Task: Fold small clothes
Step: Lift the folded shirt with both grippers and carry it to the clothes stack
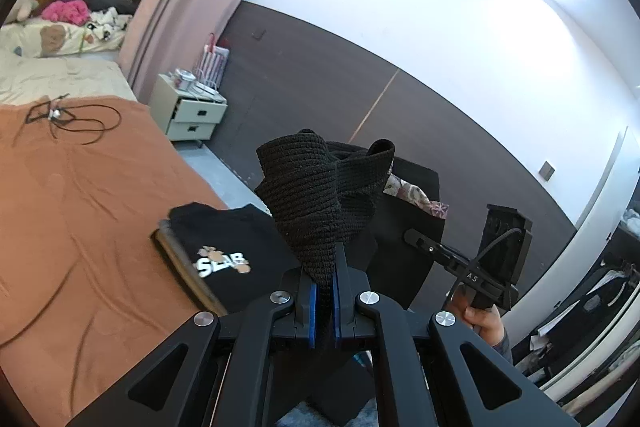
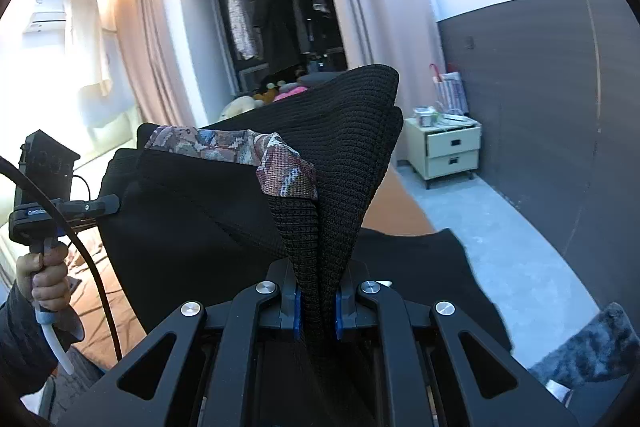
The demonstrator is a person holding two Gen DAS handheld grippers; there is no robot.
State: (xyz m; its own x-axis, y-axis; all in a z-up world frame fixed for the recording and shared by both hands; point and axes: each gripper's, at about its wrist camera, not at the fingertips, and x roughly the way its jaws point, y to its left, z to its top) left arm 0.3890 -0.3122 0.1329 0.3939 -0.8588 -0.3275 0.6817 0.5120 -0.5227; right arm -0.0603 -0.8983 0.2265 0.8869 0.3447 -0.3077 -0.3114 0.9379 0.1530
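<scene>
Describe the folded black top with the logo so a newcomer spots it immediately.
Find the orange bedspread covering the bed. Near its edge, just left of the left gripper, lies the folded black top. Only it carries white lettering and small orange paw prints.

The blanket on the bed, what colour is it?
Orange-brown. The blanket shows best in the left wrist view.
</scene>
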